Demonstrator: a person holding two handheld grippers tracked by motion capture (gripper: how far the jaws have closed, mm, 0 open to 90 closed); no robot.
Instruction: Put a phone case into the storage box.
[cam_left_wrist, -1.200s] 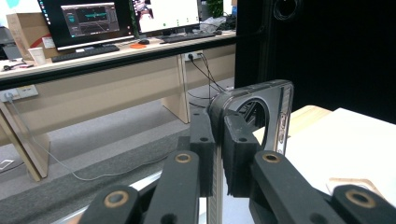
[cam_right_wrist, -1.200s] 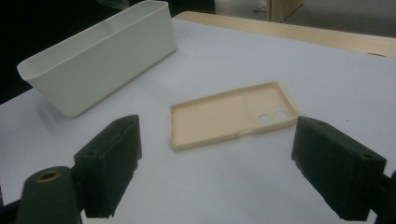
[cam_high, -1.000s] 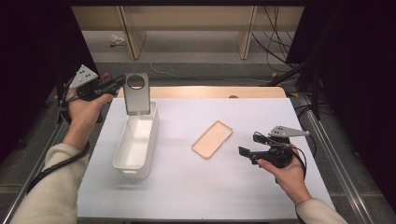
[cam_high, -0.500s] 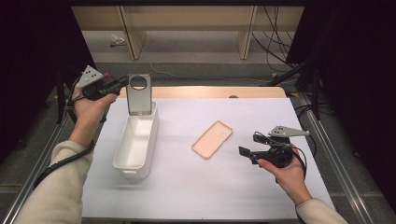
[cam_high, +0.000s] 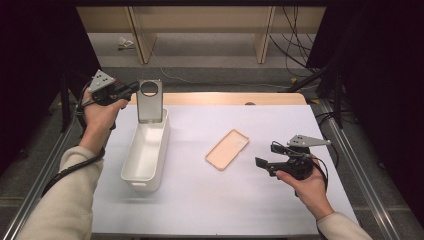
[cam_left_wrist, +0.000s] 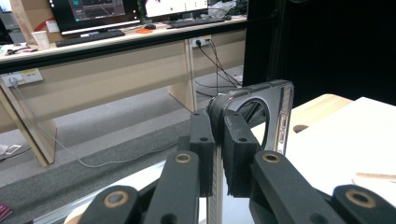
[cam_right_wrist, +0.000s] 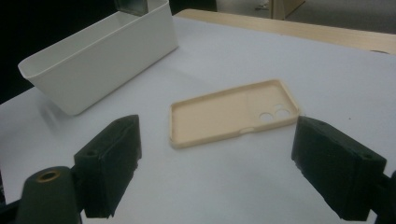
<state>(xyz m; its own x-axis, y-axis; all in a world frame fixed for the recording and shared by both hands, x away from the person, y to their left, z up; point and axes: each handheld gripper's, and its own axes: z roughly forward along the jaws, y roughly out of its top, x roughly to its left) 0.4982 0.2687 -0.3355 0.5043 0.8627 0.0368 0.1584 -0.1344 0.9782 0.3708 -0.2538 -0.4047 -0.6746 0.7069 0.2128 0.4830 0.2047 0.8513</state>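
Observation:
A grey phone with a round camera ring stands upright at the far end of the white bin, its lower edge at the bin's rim. My left gripper is shut on the phone's upper left edge, and in the left gripper view the gripper has the edge pinched between its pads. A beige phone case lies hollow side up mid-table. My right gripper hovers open just right of it. In the right gripper view the case lies between and beyond the spread jaws of the gripper.
The long white bin lies on the white mat's left side, with nothing visible inside it. A wooden table strip runs along the far edge. Metal rails border both sides. Desks and cables lie on the floor beyond.
My left hand and the phone have shifted slightly right over the bin's far end. The right gripper and the case have not moved.

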